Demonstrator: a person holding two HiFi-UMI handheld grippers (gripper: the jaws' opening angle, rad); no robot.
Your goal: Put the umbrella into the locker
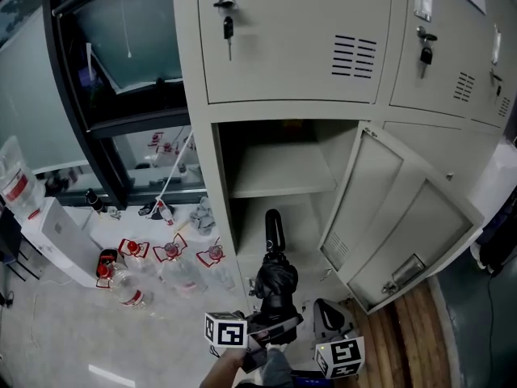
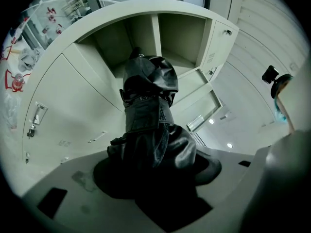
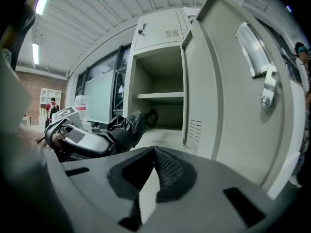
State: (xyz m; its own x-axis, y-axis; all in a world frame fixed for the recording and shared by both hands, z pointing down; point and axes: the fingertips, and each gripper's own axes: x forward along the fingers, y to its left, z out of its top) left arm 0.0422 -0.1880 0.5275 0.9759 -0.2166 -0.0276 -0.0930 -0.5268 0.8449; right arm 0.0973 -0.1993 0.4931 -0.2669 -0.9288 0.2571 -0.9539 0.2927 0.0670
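A folded black umbrella (image 1: 275, 275) points handle-first into the open lower compartment of the beige locker (image 1: 279, 170). Its handle (image 1: 274, 226) reaches just inside the compartment's floor, below the shelf (image 1: 283, 186). My left gripper (image 1: 273, 320) is shut on the umbrella's cloth end. In the left gripper view the umbrella (image 2: 148, 115) fills the jaws and runs toward the opening. My right gripper (image 1: 325, 317) hovers to the right of the umbrella, shut and holding nothing. The right gripper view shows its pads (image 3: 167, 166) meeting at the tip, with the umbrella (image 3: 127, 125) and left gripper (image 3: 73, 139) to the left.
The locker door (image 1: 404, 225) hangs open to the right, close beside my right gripper. Several red-labelled plastic bottles (image 1: 166, 253) lie on the floor to the left. A white box (image 1: 50, 231) stands further left. Keys (image 1: 229, 24) hang in the shut upper doors.
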